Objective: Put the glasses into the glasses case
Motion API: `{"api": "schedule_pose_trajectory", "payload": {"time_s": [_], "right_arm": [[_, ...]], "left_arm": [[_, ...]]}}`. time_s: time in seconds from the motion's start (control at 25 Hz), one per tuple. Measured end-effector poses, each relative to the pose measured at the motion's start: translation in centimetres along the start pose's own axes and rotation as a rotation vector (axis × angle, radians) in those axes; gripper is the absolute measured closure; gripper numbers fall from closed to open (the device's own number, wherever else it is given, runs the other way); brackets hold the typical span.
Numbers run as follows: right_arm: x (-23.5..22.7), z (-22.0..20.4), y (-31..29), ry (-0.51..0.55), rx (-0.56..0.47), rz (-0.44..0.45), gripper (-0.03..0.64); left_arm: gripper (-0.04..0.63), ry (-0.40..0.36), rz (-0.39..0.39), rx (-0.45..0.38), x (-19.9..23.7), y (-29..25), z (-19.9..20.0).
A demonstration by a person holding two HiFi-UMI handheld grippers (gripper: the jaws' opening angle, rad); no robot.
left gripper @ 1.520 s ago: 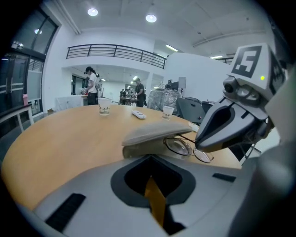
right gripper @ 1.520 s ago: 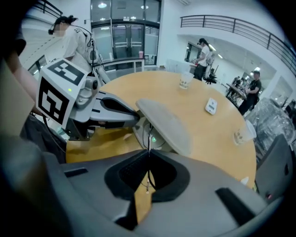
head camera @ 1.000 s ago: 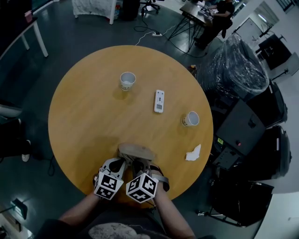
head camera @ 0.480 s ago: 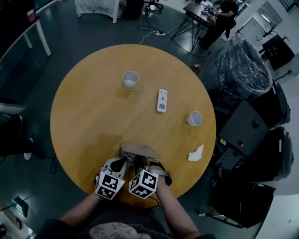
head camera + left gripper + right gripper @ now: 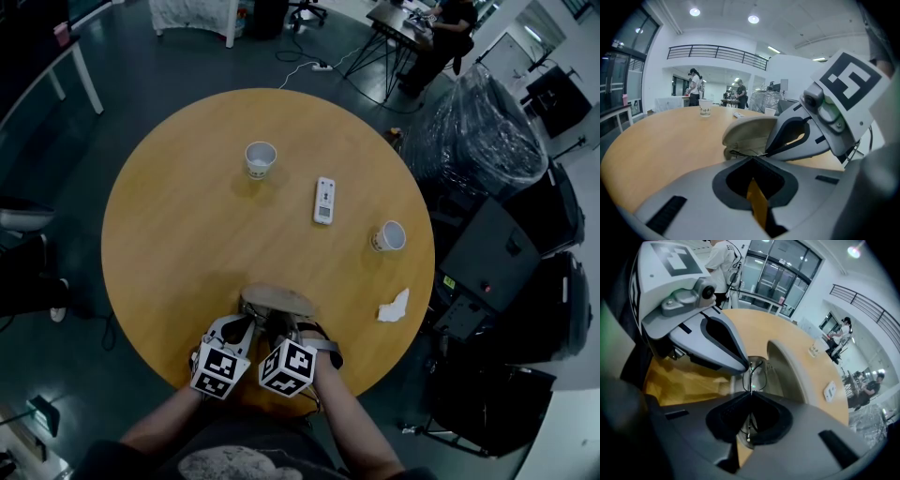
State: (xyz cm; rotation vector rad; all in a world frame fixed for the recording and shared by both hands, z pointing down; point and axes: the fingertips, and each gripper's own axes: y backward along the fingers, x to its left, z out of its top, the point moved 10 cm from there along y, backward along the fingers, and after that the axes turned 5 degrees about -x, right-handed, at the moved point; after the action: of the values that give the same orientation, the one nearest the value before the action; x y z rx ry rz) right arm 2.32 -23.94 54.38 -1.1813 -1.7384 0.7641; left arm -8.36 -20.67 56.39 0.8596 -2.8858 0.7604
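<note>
My two hand-held grippers sit side by side at the near edge of the round desk (image 5: 178, 234). They almost touch, so there is little room between them. My right hand-held gripper (image 5: 751, 393) is closed on a thin arm of the glasses (image 5: 752, 377). My left hand-held gripper (image 5: 752, 157) is closed too, with its tips on the wire frame. The glasses are just in front of both tips, over the open glasses case (image 5: 277, 302), and its lid is lifted right behind them. Past the case the desk is wide and bare. Far ahead are a paper cup (image 5: 261, 159) and a remote (image 5: 323, 201). Ahead to the right are a second paper cup (image 5: 386, 237) and a crumpled tissue (image 5: 394, 307).
</note>
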Motion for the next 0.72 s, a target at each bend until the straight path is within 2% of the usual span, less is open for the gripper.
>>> {"api": "schedule_pose_trajectory", "payload": {"time_s": [0.72], "right_arm": [[0.7,0.3,1.8,-0.005,-0.078,-0.046,0.563]], "left_arm": [[0.589,-0.009,0.011,-0.001,-0.1,0.0,0.2]]}}
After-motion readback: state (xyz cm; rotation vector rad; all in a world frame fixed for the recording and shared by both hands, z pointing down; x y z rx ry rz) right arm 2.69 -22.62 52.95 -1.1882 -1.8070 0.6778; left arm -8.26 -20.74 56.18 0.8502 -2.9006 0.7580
